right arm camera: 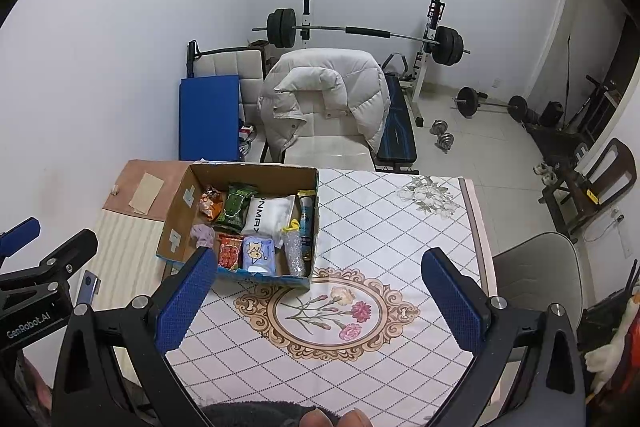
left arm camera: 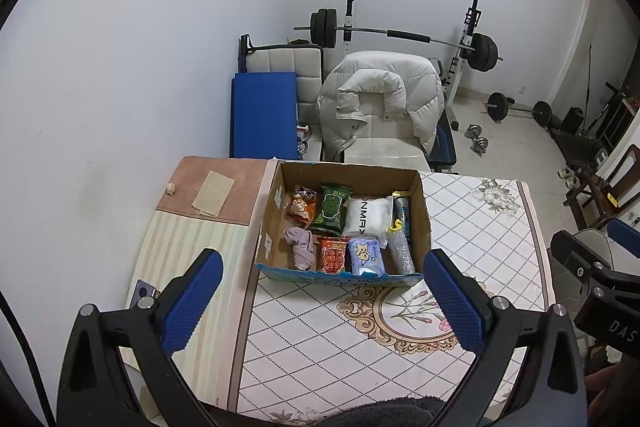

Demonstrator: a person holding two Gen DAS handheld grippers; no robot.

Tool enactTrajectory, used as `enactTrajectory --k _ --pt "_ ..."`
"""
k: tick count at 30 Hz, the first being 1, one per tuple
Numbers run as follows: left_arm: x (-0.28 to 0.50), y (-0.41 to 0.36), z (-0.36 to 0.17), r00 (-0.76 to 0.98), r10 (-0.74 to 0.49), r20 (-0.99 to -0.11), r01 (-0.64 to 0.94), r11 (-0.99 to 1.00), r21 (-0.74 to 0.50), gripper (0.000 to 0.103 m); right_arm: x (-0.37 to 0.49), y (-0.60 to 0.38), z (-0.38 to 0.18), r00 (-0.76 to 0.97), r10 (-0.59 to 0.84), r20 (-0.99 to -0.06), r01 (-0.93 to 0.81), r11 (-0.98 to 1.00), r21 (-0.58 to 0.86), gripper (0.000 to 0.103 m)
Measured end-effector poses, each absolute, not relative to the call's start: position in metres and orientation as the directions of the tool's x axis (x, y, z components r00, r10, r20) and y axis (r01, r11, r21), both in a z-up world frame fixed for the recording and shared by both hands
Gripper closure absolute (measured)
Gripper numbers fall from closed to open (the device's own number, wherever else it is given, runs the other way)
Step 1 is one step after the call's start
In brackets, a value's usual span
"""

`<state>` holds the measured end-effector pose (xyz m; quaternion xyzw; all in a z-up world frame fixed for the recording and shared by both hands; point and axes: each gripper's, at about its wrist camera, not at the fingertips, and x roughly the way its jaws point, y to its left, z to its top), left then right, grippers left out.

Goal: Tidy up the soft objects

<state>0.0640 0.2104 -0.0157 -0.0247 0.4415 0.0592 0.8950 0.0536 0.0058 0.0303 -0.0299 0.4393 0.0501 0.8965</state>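
Home gym, patterned surface (right arm camera: 400, 227): cardboard box (left arm camera: 420, 203) packed with snack packets, tissue pack (left arm camera: 366, 255), cloth (left arm camera: 300, 245); left tongs (left arm camera: 324, 301) and right tongs (right arm camera: 320, 301) wide, empty; sorting apparently nearly complete.

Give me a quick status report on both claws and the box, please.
Left claw open, empty, short of the box. Right claw open, empty, over the table. Box full: cloth, packets. Nothing in the way.

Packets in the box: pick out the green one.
The green packet lies in the box's far row, between the orange snack bag and the white pack. No other packet is green.
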Motion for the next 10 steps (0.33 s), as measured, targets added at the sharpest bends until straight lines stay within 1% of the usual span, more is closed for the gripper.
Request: enactTrajectory --k 10 --pt "0.0628 0.2183 -0.0210 0.613 0.084 -0.786 -0.128 0.992 0.006 0.000 0.0527 0.0065 0.0317 0.609 0.065 -0.790 -0.122 0.992 -0.013 0.000"
